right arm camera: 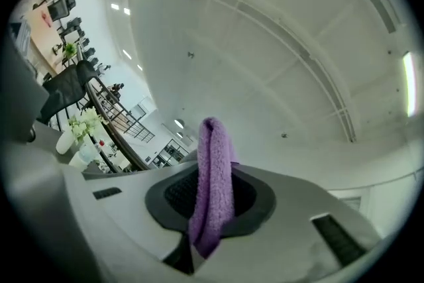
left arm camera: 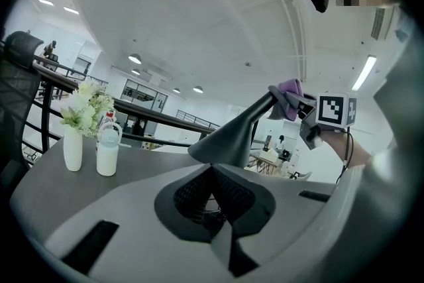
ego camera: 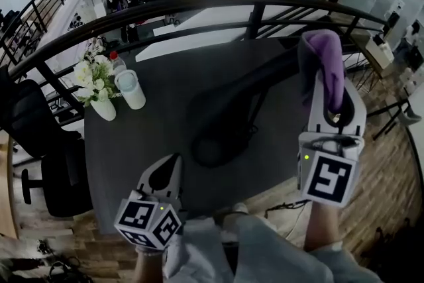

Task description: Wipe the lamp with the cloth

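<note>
Wiping is the step in hand. The right tongs [ego camera: 328,93] are clenched on the fuzzy purple folded cloth [ego camera: 324,56], which they grip at its lower end. The fold stands up past the tips in a soft ridge. Seen from the left gripper view, the cloth lies against the slim upper end of the matte black cone-shaped lamp [left arm camera: 228,139]. That end is raised over the right half of the dark grey table [ego camera: 165,63], towards its far edge.

To do this well, I would keep the broad face of the fold on the neck, not just its tip. Draw it down the taper in long, light strokes, turning the wrist so the pile wraps the curve. The lamp leans from a round foot set near the middle of the table, a little towards the near edge, so side pressure could tip or slide it.

The left tongs [ego camera: 165,172] are closed on nothing and hover above the near edge. They are well placed to steady the foot if needed.

The lamp's skin looks smooth, hard and non-reflective, so dust should lift easily. It widens steadily from the thin neck to a broad skirt. The cloth looks plush and thick, likely microfibre, and limp enough to follow that shape.

Near the far left corner stand a small white vase of pale flowers [ego camera: 99,99] and a white lidded tumbler [ego camera: 130,89]. Both are well apart from the work.
</note>
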### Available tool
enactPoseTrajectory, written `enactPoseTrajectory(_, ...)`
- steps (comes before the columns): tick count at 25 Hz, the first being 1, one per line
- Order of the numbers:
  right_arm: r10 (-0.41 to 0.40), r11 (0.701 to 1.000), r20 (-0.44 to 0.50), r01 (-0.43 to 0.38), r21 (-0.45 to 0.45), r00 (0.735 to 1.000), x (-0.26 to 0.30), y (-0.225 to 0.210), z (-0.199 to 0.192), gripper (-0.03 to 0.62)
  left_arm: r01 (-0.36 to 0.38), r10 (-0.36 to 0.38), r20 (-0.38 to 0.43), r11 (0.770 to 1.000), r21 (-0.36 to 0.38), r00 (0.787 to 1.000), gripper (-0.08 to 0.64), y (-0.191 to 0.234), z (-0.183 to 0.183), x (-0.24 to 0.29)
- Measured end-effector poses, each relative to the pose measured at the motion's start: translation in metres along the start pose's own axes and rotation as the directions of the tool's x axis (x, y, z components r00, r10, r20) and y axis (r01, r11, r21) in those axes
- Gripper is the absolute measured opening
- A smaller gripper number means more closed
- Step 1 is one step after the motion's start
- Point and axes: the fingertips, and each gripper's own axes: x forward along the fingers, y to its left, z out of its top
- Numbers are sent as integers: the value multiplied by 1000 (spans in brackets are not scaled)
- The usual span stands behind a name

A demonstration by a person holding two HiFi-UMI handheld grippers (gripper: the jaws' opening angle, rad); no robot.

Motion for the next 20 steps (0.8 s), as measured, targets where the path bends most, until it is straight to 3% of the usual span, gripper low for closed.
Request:
enactPoseTrajectory(10, 153, 979, -28, -148, 142, 988, -4, 18, -47, 56, -25, 25, -14, 1000, -11, 1000, 14, -18, -8, 18)
enactPoseTrajectory(16, 276, 913, -12, -259, 316, 961, 0, 35, -70, 55, -70, 69, -19, 997, -20, 997, 14, -26, -13, 24)
enactPoseTrajectory(20, 366, 866, -3, -339, 367, 931, 4, 53, -85, 55, -109, 109, -23, 994, -27, 994, 14, -25, -18, 25)
